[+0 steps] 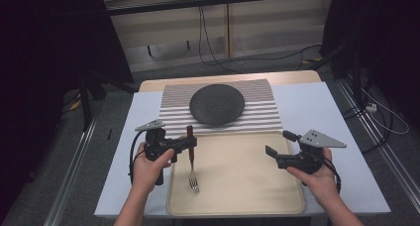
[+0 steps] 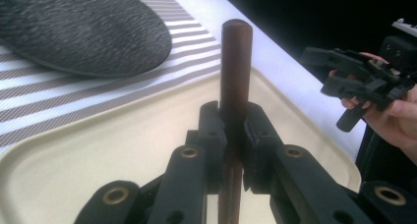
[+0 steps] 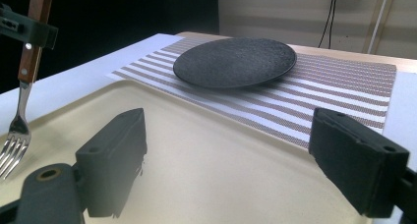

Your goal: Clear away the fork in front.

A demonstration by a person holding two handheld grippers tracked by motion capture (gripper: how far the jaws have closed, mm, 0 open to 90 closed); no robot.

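The left gripper pinches the dark wooden handle of a steel fork – tines toward six o'clock over the beige plastic tray. The right gripper, at three o'clock, has its jaws spread, nothing between them.

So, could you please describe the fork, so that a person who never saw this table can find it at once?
Find the beige tray at the near side of the table, in front of the striped mat with the dark plate. Over its left edge, the left gripper is shut on the fork. It is the only cutlery: dark wooden handle, silver tines pointing toward the person.
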